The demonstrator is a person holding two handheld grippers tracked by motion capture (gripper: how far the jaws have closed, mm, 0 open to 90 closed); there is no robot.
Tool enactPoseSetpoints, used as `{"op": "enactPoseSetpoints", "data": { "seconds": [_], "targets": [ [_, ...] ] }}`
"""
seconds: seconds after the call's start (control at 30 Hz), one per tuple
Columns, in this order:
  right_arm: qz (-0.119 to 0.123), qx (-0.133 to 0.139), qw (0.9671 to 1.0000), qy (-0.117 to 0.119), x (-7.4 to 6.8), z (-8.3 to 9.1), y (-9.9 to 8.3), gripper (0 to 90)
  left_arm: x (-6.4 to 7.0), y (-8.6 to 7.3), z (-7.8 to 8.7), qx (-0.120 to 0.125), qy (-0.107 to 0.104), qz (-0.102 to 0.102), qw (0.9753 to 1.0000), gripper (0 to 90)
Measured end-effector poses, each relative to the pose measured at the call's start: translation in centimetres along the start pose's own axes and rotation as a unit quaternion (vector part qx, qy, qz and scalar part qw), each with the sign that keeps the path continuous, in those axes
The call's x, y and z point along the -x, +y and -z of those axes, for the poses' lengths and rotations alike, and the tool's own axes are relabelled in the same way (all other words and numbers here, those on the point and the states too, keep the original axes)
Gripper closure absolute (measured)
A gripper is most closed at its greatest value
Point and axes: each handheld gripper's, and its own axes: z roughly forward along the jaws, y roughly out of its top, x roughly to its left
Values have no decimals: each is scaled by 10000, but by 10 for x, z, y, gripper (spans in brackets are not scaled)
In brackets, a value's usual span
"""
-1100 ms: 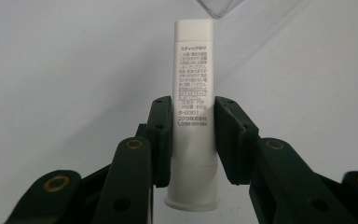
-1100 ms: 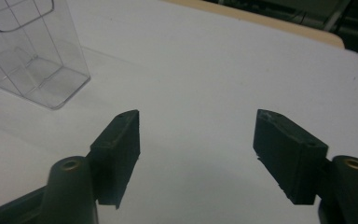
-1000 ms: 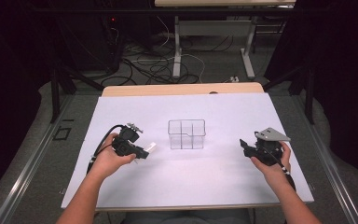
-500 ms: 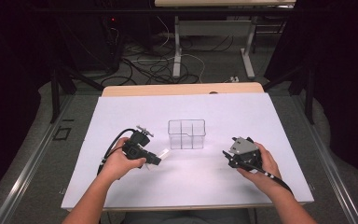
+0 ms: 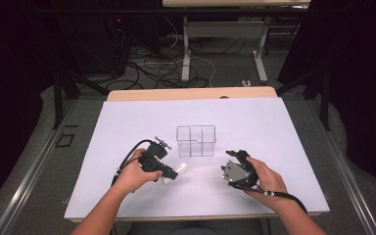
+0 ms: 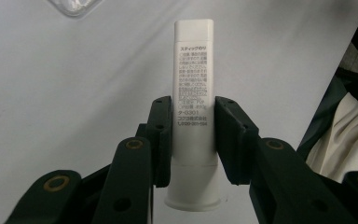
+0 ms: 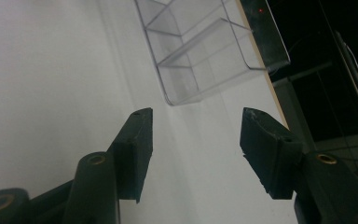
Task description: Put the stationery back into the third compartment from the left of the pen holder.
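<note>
White sheeting covers the table [image 5: 127,122], with dark floor, cables and desk legs filling the upper part of the high view. Countable on the sheet are one clear plastic organizer [image 5: 196,141], one white glue stick [image 5: 176,171] and two grippers. The organizer stands at the centre of the frame, split into compartments whose exact number is hard to make out through the transparent walls. The left gripper [image 5: 172,172] sits lower left of the organizer, near it but apart, its jaws clamped on the glue stick. In the high view the stick is a small white sliver poking toward the organizer; the left gripper view shows the glue stick [image 6: 193,112] upright in frame, printed text on its side, pinched on both sides at mid-length, its lower end partly cut off by the jaws. The right gripper [image 5: 231,169] lies lower right of the organizer, and the right gripper view shows its jaws spread wide with nothing between them, the organizer [image 7: 205,51] beyond at the upper centre, cropped by the top edge.
</note>
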Motion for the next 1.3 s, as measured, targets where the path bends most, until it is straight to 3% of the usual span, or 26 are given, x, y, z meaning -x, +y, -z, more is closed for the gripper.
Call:
{"op": "enactPoseSetpoints", "data": {
  "seconds": [0.07, 0.17, 0.33, 0.37, 0.47, 0.5, 0.53, 0.67, 0.73, 0.83, 0.93, 1.03, 1.13, 1.17, 1.3],
  "targets": [
    [272, 119, 9995, 72, -5, -2, 5, 428, 2, 1, -4, -12, -12, -11, 10000, 685],
    [595, 63, 9981, 144, -11, -3, 12, 428, 4, 1, -7, -27, -62, 6, 10000, 685],
    [949, 200, 9951, 170, -21, -7, 20, 427, 9, 2, -12, -54, -109, -3, 9999, 685],
    [855, 215, 9960, 154, -25, -8, 21, 426, 10, 2, -13, -53, -121, -30, 9999, 686],
    [1292, 182, 9912, 212, -29, -10, 25, 426, 13, 3, -15, -79, -177, -8, 9998, 685],
    [1270, 173, 9916, 183, -33, -9, 26, 435, 14, 4, -16, -90, -203, -7, 9998, 686],
    [1464, 218, 9888, 170, -33, -9, 27, 446, 15, 4, -17, -87, -205, -23, 9997, 685],
    [1804, 331, 9829, 189, -44, -9, 37, 464, 18, 6, -19, -118, -267, -25, 9996, 685],
    [1780, 328, 9832, 216, -47, -9, 38, 467, 21, 6, -20, -112, -275, -10, 9996, 685],
    [1985, 390, 9790, 236, -50, -10, 42, 480, 23, 7, -21, -106, -309, -14, 9995, 685],
    [2060, 346, 9774, 335, -53, -12, 43, 492, 25, 8, -22, -114, -353, -64, 9993, 685],
    [2088, 399, 9768, 264, -56, -12, 44, 496, 28, 9, -23, -75, -390, -41, 9992, 685],
    [2238, 438, 9733, 242, -58, -13, 46, 507, 31, 10, -25, -88, -447, -16, 9990, 685],
    [2356, 404, 9706, 295, -57, -12, 47, 512, 32, 11, -26, -80, -448, 15, 9990, 685],
    [2478, 332, 9675, 385, -61, -12, 49, 537, 35, 13, -28, -88, -464, 33, 9989, 685]
  ]
}}
